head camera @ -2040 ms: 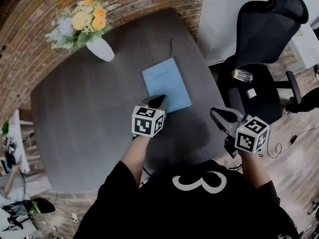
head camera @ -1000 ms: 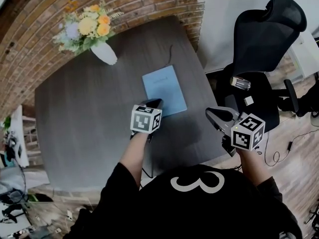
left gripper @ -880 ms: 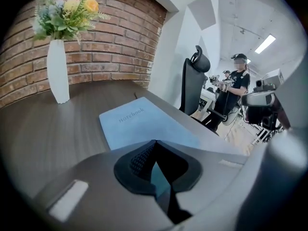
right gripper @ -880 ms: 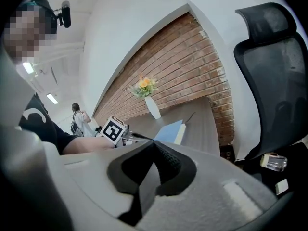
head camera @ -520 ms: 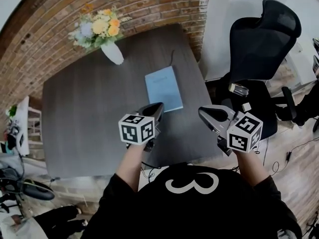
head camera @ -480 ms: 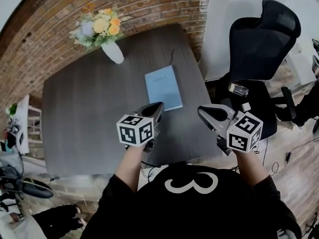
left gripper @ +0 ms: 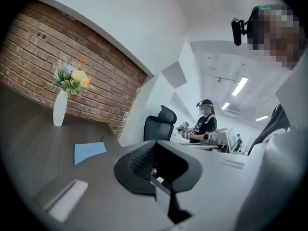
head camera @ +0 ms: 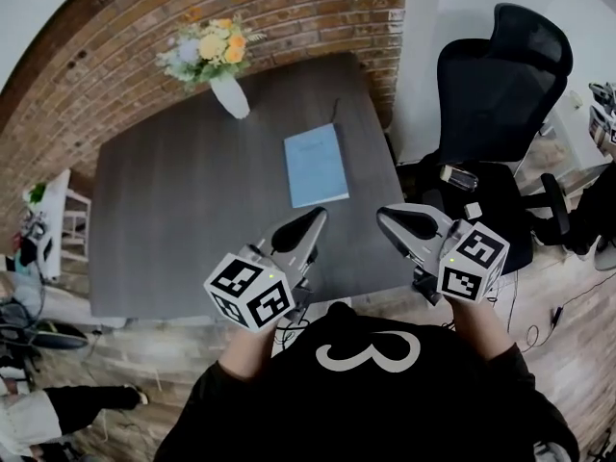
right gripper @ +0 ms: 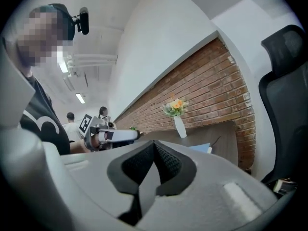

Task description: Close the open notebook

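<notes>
In the head view, the notebook (head camera: 316,165) lay flat and closed on the dark table (head camera: 173,219), blue cover up, between the vase of flowers (head camera: 227,83) and the near edge. My left gripper (head camera: 313,223), whose tip had been at the book's near corner two seconds earlier, had drawn back toward my body and now hung well apart from it. The right gripper (head camera: 390,221) sat beside it, also clear of the book.

In the left gripper view, the left gripper's (left gripper: 155,166) jaws were pressed together with nothing between them. The notebook (left gripper: 89,152) showed beyond as a thin blue slab, untouched, with the office chair (left gripper: 160,123) behind the table.

In the right gripper view, the right gripper (right gripper: 155,166) was likewise closed up and empty. Only a sliver of the notebook (right gripper: 202,148) showed near the table's far side.

I judged the closing done: cover down, both tools withdrawn, nothing left to press.
</notes>
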Available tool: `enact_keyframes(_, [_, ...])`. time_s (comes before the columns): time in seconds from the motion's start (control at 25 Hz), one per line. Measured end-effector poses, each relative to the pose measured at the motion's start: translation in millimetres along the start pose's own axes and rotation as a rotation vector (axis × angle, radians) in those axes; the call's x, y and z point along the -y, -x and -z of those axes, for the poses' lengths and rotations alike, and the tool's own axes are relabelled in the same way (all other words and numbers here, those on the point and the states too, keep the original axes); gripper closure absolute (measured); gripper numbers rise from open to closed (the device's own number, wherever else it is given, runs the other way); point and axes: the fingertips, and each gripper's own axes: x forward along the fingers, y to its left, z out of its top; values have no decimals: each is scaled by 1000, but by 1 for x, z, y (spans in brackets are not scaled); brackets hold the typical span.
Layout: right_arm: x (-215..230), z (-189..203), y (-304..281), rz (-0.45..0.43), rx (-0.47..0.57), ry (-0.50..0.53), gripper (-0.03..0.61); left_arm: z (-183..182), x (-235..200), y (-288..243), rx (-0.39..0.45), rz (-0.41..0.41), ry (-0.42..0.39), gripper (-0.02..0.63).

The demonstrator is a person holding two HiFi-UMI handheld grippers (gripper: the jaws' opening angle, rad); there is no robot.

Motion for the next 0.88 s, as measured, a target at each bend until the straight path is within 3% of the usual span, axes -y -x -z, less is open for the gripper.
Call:
enact_keyframes(0.28, [-12, 0, 16, -14, 5, 44, 578, -5, 34, 9, 28, -2, -98, 598])
enact_keyframes(0.88, [-20, -6, 26, -34, 27, 61, 578, -1, 44, 7, 18, -14, -129, 597])
